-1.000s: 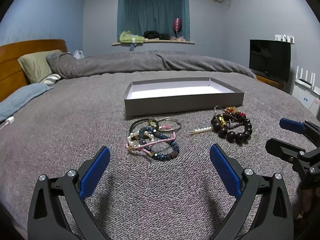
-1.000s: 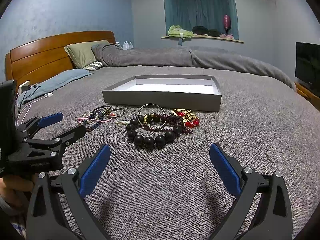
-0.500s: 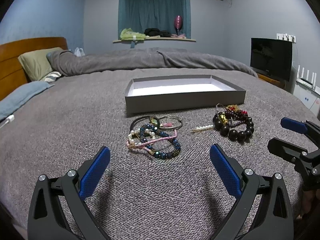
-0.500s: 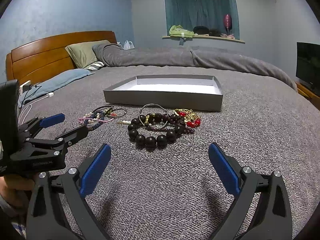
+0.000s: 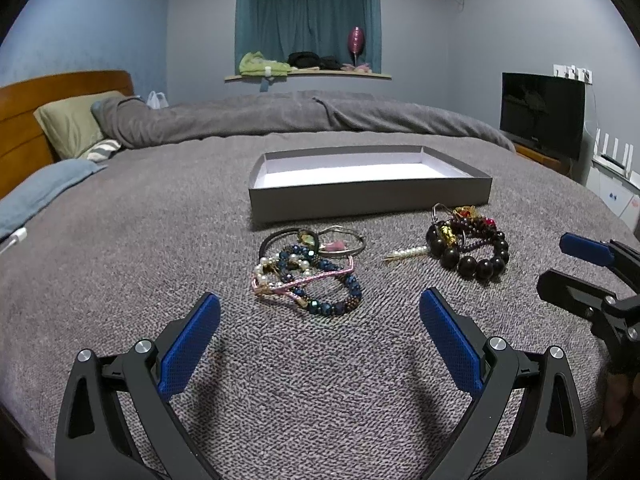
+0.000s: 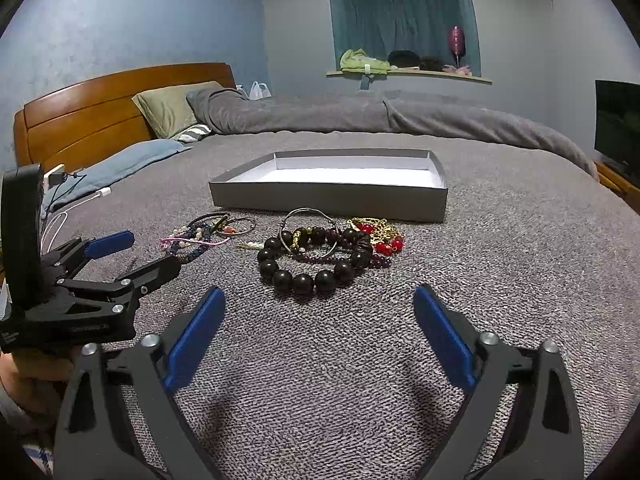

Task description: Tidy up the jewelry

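Observation:
Two heaps of jewelry lie on the grey bedspread in front of an empty grey tray (image 5: 368,198) with a white floor. The left heap (image 5: 308,272) has blue-bead, pearl and pink cord bracelets and thin bangles. The right heap (image 5: 468,244) has a black bead bracelet (image 6: 308,264), dark red beads, a gold chain with red stones (image 6: 380,236) and a wire hoop. A small pearl pin (image 5: 406,253) lies between them. My left gripper (image 5: 320,320) is open, just short of the left heap. My right gripper (image 6: 320,312) is open, just short of the black beads.
The tray also shows in the right wrist view (image 6: 332,196). Pillows (image 6: 168,106) and a wooden headboard (image 6: 88,108) are at the left, with charger cables (image 6: 68,204) near them. A rolled duvet (image 5: 280,116) lies behind the tray. A TV (image 5: 542,114) stands at the right.
Both grippers have drawn back and risen slightly, so the heaps sit a little farther off. Both stay open. The jewelry has not moved.

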Demonstrator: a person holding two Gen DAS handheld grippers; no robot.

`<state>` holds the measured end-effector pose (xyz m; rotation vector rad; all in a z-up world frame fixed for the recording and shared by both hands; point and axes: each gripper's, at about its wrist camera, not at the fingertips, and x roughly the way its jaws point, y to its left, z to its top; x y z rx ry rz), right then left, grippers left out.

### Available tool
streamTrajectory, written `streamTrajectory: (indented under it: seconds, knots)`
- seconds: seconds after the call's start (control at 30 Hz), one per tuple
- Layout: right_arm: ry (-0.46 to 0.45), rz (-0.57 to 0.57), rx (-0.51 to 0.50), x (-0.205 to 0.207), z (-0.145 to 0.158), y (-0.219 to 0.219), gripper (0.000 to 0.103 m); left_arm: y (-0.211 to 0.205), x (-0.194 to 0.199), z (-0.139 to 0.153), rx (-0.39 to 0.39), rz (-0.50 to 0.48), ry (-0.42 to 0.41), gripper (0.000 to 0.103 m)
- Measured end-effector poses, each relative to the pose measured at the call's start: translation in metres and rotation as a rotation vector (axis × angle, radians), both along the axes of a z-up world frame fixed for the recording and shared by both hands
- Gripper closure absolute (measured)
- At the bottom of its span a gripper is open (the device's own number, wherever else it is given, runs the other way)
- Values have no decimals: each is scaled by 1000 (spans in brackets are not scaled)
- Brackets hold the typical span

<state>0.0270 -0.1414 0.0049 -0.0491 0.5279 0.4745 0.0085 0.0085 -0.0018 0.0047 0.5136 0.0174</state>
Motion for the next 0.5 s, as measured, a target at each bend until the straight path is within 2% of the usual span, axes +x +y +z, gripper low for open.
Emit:
streamTrajectory:
  seconds: [0.23,0.3,0.4,0.5]
  knots:
    - [11,10,-5,12,10,-4,15,11,4,14,2,-19,-24,6]
    - [9,13,-17,17,13,-4,19,18,11,15,-13,-42,9,7]
    - [28,19,-18,25,13,-5,19,26,24,14,-73,-102,72,9]
    - [49,18,-15,30,11,-6,19,31,36,10,-106,-155,132,19]
